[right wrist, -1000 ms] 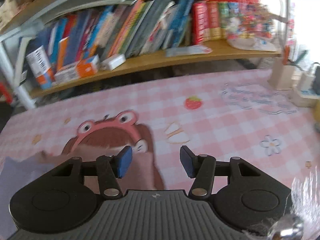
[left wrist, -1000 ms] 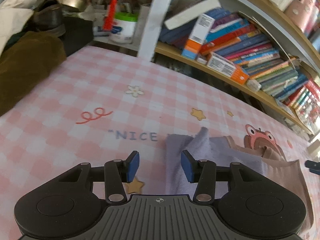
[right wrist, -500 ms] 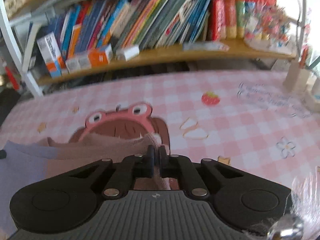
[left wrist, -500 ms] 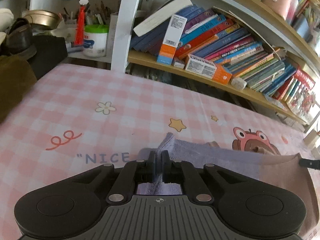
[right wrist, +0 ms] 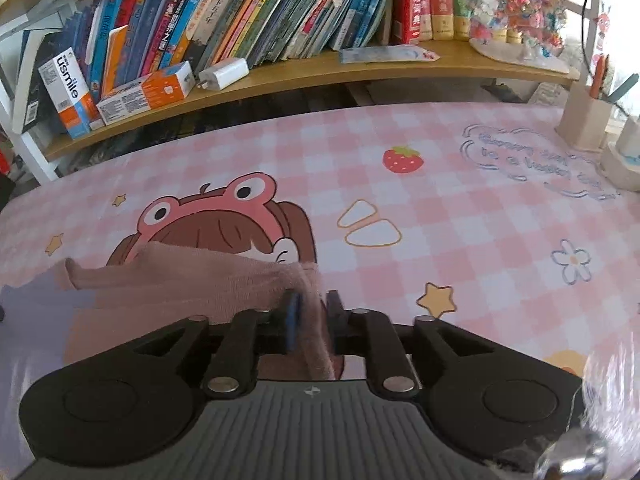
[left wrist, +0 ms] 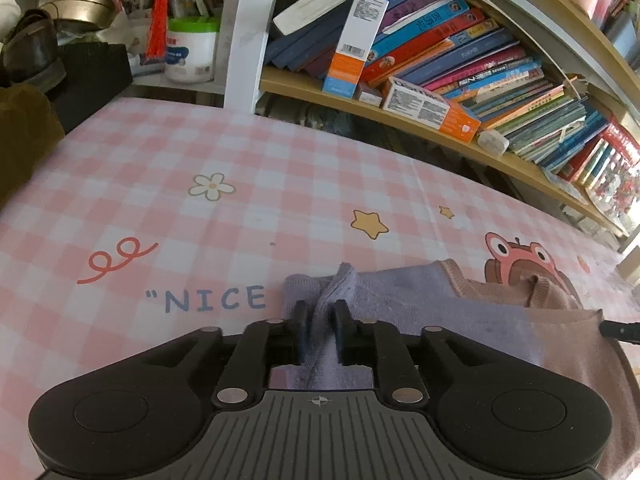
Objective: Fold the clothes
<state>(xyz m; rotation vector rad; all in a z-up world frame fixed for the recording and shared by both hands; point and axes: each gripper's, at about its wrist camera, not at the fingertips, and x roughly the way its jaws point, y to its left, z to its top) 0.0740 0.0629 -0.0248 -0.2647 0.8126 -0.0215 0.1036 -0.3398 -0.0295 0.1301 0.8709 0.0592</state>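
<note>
A pink-and-white checked tablecloth covers the worktop, printed with a flower, stars, a red squiggle, the word "NICE", a strawberry and a cartoon girl in a frog hat. A small garment, lilac at one end and dusty pink at the other, lies along the near edge of the worktop, stretched between the two tools.

The left gripper has its jaws drawn close, pinching a bunched fold of the lilac end. The right gripper likewise has its jaws nearly together, nipping a fold of the pink end, which partly covers the cartoon girl's face.

Beyond the far edge runs a wooden shelf packed with leaning books, a few orange-and-white boxes and a white charger. A white post stands at its left end, with a green-lidded tub, a red tassel and a dark shoe further left. At the far right corner sits a wooden pen holder.
</note>
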